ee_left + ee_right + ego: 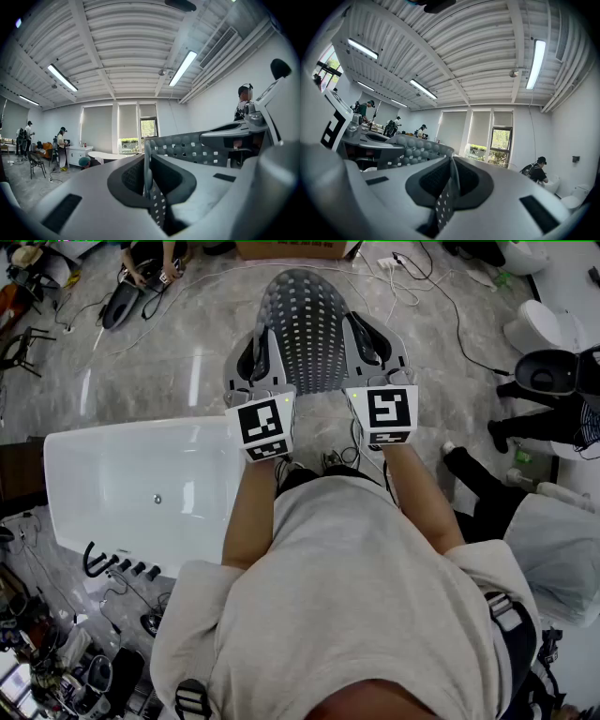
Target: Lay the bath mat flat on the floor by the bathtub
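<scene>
The grey perforated bath mat [302,324] hangs in the air in front of me, held up by both grippers over the marble floor. My left gripper [251,360] is shut on the mat's left edge, and that edge shows pinched between its jaws in the left gripper view [149,180]. My right gripper [372,343] is shut on the mat's right edge, where a thin strip of mat [446,197] sits between its jaws. The white bathtub [141,484] stands low at my left, right beside the left gripper. Both gripper views point up at the ceiling.
Cables [422,287] run over the floor ahead. A toilet [548,352] and a person's dark legs [487,484] are at the right. Another person sits on the floor at the top left [145,268]. Tub taps [117,563] and clutter lie at the lower left.
</scene>
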`<act>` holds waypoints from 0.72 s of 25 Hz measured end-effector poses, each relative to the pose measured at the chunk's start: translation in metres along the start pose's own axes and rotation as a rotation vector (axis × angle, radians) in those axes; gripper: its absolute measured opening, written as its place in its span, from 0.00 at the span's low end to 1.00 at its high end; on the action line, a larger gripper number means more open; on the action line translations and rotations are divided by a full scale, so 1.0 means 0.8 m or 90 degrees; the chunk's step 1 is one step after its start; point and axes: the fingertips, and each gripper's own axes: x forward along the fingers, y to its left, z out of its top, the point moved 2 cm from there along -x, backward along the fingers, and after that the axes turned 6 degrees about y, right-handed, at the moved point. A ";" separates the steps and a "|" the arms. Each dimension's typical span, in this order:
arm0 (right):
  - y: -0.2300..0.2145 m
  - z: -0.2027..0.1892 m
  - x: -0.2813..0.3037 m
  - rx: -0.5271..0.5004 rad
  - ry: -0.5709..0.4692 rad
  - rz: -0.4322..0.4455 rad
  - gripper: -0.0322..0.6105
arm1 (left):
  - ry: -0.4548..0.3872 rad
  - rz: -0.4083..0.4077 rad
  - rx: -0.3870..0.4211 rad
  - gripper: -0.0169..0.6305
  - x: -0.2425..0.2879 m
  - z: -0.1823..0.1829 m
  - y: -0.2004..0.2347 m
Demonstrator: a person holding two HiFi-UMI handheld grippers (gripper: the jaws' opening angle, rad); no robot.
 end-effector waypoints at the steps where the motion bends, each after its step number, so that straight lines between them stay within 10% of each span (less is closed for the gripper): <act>1: 0.003 0.000 0.001 0.001 0.001 0.000 0.09 | 0.000 -0.002 0.002 0.07 -0.001 -0.001 0.003; 18: 0.021 -0.007 0.030 -0.015 0.017 -0.006 0.09 | 0.015 -0.031 -0.022 0.07 0.008 -0.024 0.041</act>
